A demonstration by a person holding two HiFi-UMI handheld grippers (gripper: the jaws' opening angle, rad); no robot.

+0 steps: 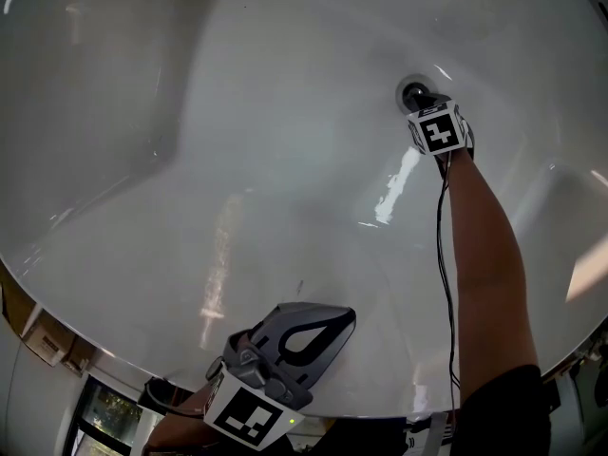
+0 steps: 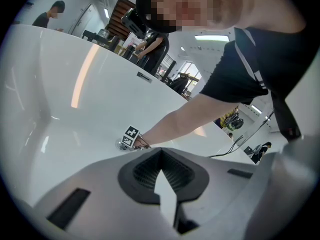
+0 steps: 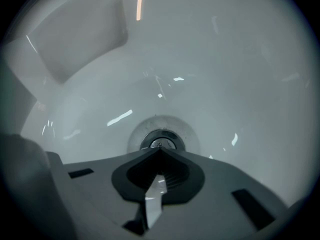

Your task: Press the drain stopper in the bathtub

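Observation:
The round metal drain stopper (image 3: 161, 141) sits in the floor of the white bathtub (image 1: 285, 141). In the head view the stopper (image 1: 412, 92) shows dark, just beyond my right gripper (image 1: 426, 105). That gripper (image 3: 159, 150) is shut, its joined tips right at the stopper's near edge, with nothing between them. My left gripper (image 1: 328, 319) hangs over the tub's near rim, far from the drain, shut and empty. From the left gripper view (image 2: 161, 153) I see the right gripper's marker cube (image 2: 131, 134) down at the drain (image 2: 121, 144).
The tub's sloped back wall (image 1: 104, 74) rises at the left. A cable (image 1: 442, 255) runs along the person's right forearm (image 1: 484, 255). Beyond the tub rim, other people (image 2: 150, 46) and room furniture show in the left gripper view.

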